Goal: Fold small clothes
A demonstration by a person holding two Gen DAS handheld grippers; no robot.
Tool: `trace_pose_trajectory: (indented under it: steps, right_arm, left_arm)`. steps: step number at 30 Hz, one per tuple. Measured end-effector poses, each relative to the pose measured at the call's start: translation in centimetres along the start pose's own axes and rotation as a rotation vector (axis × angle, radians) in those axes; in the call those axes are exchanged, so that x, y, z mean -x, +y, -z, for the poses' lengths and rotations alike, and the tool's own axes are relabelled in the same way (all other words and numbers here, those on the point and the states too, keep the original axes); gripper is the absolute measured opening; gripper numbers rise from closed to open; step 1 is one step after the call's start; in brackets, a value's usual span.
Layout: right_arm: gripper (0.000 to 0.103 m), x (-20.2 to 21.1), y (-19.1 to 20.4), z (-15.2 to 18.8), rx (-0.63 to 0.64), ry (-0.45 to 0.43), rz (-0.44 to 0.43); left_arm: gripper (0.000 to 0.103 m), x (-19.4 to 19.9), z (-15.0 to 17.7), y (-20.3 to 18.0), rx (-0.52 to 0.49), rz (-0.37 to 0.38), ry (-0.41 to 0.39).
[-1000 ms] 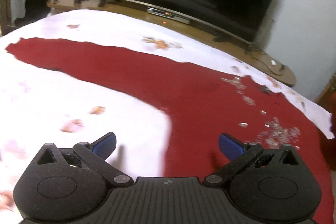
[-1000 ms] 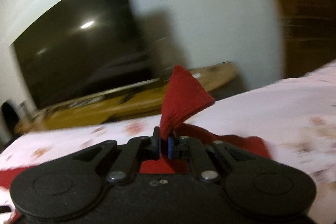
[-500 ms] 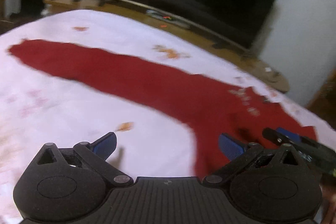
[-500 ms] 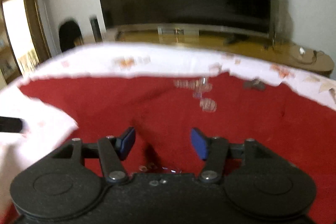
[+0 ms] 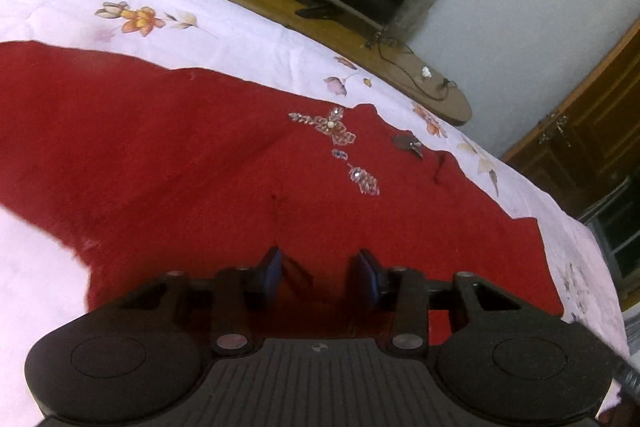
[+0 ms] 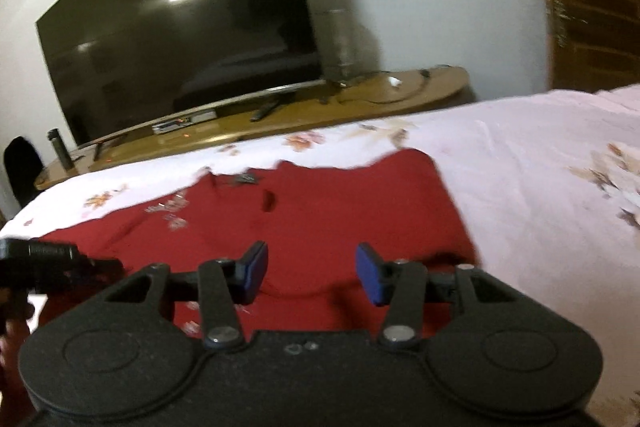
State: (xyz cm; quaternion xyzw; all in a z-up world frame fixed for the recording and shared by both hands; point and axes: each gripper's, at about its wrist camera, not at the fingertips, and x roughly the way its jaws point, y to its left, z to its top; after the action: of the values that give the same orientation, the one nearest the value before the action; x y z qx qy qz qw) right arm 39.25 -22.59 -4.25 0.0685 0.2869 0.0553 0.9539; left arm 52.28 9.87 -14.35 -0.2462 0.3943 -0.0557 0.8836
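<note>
Garment (image 5: 168, 155), red, lies flat on bed (image 5: 248, 39). Left tool (image 5: 320, 273) closing, cloth under its tips, not pinched. Right tool (image 6: 311, 273) closing above the hem, gripping nothing.

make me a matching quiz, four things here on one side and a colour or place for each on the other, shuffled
Things:
1. garment
2. TV
3. bedsheet
4. beads

Descriptions:
A. white with flower print
B. sewn on the garment near its far edge
C. dark red, spread flat on the bedsheet
D. black, on the wooden stand past the bedsheet

Pairs: 1-C, 2-D, 3-A, 4-B
</note>
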Motion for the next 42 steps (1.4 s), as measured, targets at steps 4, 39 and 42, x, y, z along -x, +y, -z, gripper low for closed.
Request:
trace_pose_trajectory:
  steps: [4, 39, 42]
  right_arm:
    - [0.048, -0.7, -2.1, 1.8, -0.038, 0.071, 0.058]
    - [0.007, -12.0, -11.2, -3.5, -0.233, 0.078, 0.02]
    - [0.009, -12.7, -10.2, -3.1, -0.143, 0.098, 0.047]
  left_arm:
    - [0.003, -0.5, -0.5, -0.9, -0.033, -0.007, -0.003]
    - [0.003, 1.6, -0.6, 1.3, -0.166, -0.068, -0.046]
    - [0.004, 1.4, -0.4, 1.7, -0.15, -0.07, -0.052]
